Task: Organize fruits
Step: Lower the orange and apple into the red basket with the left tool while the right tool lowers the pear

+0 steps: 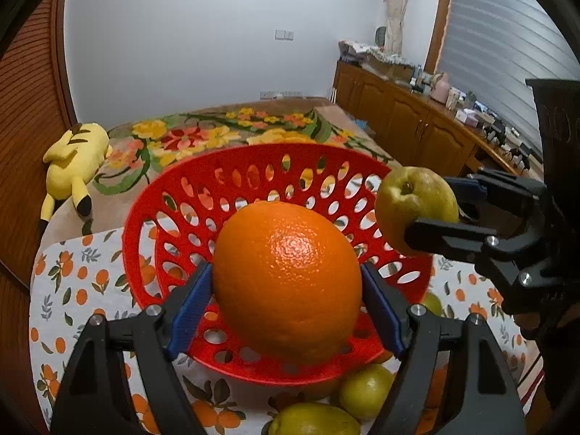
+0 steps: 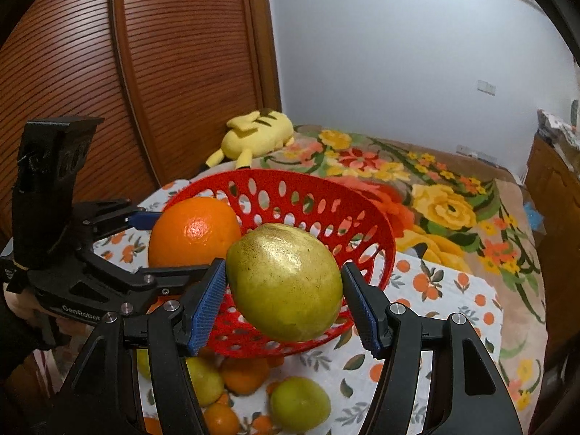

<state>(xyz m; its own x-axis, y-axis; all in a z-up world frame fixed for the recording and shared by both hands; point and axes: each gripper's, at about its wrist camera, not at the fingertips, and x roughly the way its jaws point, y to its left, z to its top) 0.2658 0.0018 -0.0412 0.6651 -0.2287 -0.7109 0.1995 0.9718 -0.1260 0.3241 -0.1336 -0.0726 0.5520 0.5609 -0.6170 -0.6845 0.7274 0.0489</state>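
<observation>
My left gripper (image 1: 286,286) is shut on a large orange (image 1: 286,282) and holds it over the near side of the red perforated basket (image 1: 253,166). My right gripper (image 2: 282,286) is shut on a yellow-green pear (image 2: 286,282), held above the basket's (image 2: 326,195) near rim. In the left wrist view the right gripper (image 1: 431,210) holds the pear (image 1: 409,199) at the basket's right rim. In the right wrist view the left gripper (image 2: 156,243) holds the orange (image 2: 192,232) at the basket's left.
Several loose green pears (image 2: 299,402) and small oranges (image 2: 244,375) lie on the orange-patterned tablecloth (image 2: 435,290) in front of the basket. A flowered bed (image 1: 203,134) with a yellow plush toy (image 1: 72,159) lies behind. Wooden cabinets (image 1: 406,116) stand at the right.
</observation>
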